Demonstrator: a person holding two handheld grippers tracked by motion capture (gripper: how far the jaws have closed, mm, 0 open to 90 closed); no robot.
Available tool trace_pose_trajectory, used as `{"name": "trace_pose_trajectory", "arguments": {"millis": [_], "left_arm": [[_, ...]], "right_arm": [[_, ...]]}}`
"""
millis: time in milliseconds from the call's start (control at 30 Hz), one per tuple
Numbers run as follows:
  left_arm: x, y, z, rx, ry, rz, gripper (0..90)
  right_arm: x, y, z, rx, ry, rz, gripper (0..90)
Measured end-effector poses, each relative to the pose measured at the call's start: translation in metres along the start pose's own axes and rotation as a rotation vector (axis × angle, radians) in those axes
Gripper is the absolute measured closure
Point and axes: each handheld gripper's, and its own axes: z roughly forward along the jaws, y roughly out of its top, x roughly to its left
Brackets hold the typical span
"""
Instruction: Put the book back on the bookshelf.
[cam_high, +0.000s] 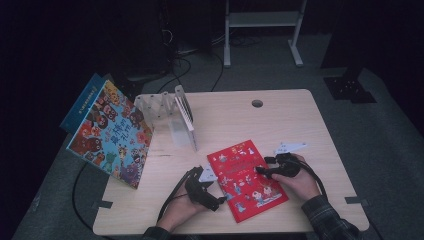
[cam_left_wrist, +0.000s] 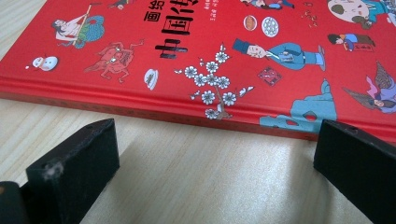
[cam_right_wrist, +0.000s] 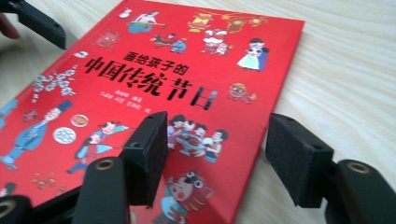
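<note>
Here both claws gape wide beside the red book (cam_high: 247, 180); nothing held.

High view overhead, facing forward-down; gripper views low, close (opposite sides), sharing red book (cam_high: 247, 180).

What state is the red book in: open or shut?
Shut. The red book lies flat on the table, front cover up, no pages showing.

Your left gripper (cam_high: 218, 201) has bare table (cam_high: 280, 120) up to the red book (cam_high: 247, 181). The rack (cam_high: 172, 112) stands far back. The table's right side is free.
</note>
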Motion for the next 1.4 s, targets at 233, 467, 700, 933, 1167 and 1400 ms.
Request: {"name": "trace_pose_trajectory", "arguments": {"millis": [233,467,700,933,1167,1400], "left_arm": [[0.000,0.000,0.000,0.001,-0.006,0.008,0.0],[0.000,0.001,0.001,-0.002,-0.029,0.027,0.0],[0.001,0.001,0.001,0.000,-0.035,0.032,0.0],[0.001,0.001,0.002,-0.003,-0.042,0.036,0.0],[0.001,0.001,0.001,-0.002,-0.043,0.038,0.0],[0.002,0.001,0.001,-0.001,-0.045,0.041,0.0]], "right_arm": [[-0.001,-0.002,0.001,-0.004,0.010,0.037,38.6],[-0.002,0.000,-0.001,-0.008,-0.005,0.068,52.5],[-0.009,-0.002,-0.003,-0.005,0.028,0.140,59.0],[-0.010,-0.002,-0.007,-0.004,0.019,0.140,68.3],[-0.011,-0.002,-0.008,-0.006,0.022,0.142,70.0],[-0.010,-0.002,-0.011,-0.016,0.026,0.142,70.5]]}}
